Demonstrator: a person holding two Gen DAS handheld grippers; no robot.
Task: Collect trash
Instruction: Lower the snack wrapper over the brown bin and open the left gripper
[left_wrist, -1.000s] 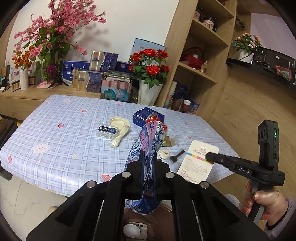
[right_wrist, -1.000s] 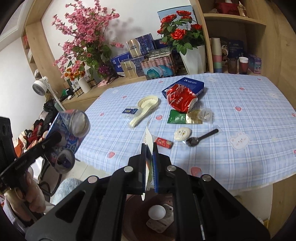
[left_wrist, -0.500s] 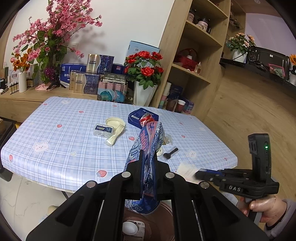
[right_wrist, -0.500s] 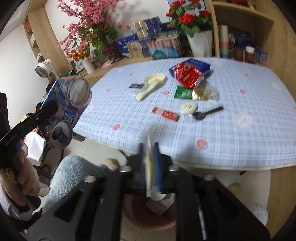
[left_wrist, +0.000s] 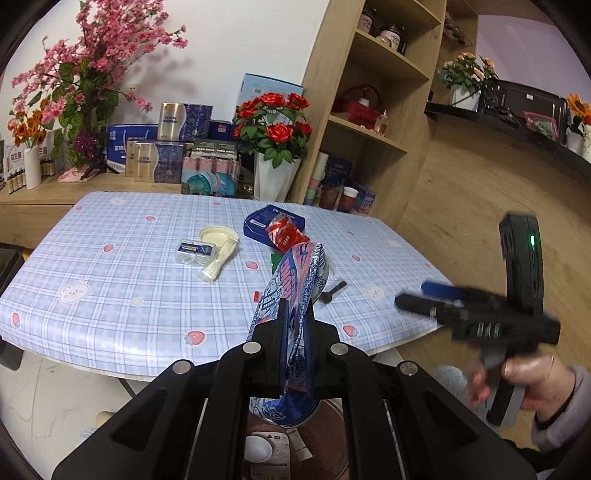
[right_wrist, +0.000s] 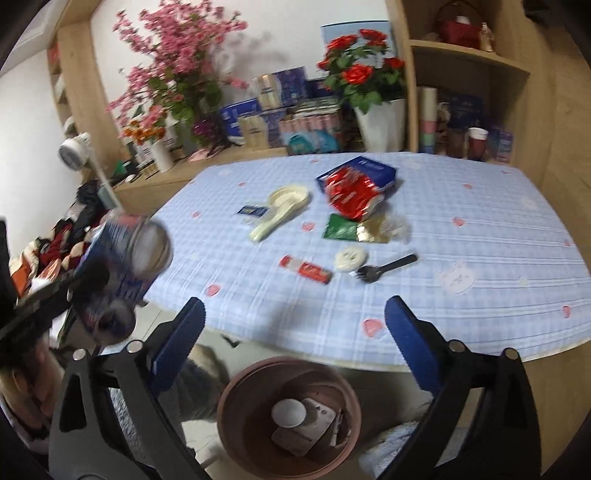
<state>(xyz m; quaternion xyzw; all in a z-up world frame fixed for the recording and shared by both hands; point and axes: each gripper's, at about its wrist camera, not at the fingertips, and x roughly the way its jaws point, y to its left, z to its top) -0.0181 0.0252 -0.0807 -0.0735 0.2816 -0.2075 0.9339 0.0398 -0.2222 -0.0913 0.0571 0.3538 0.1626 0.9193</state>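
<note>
My left gripper (left_wrist: 295, 314) is shut on a flattened blue-and-pink drink can (left_wrist: 295, 295), held above the brown bin (left_wrist: 328, 443) below the table's near edge. In the right wrist view the can (right_wrist: 125, 266) is at the left. My right gripper (right_wrist: 293, 321) is open and empty above the brown bin (right_wrist: 236, 391), which holds white trash. It also shows in the left wrist view (left_wrist: 424, 295). On the blue checked table (right_wrist: 461, 229) lie a red bag (right_wrist: 351, 192), a green wrapper (right_wrist: 340, 229), a red wrapper (right_wrist: 306, 269), a black fork (right_wrist: 388, 266) and a white disc (right_wrist: 351, 258).
A blue box (right_wrist: 373, 171) lies behind the red bag. A cream lid and scoop (right_wrist: 284, 206) and a small clear box (left_wrist: 192, 249) lie mid-table. A white vase of red roses (right_wrist: 376, 122) and boxes stand behind. Wooden shelves (left_wrist: 369, 129) rise at the right.
My right gripper has opened and the white card it held is gone from its fingers. It now hangs over the bin. The left gripper still holds the can, a little farther back.
</note>
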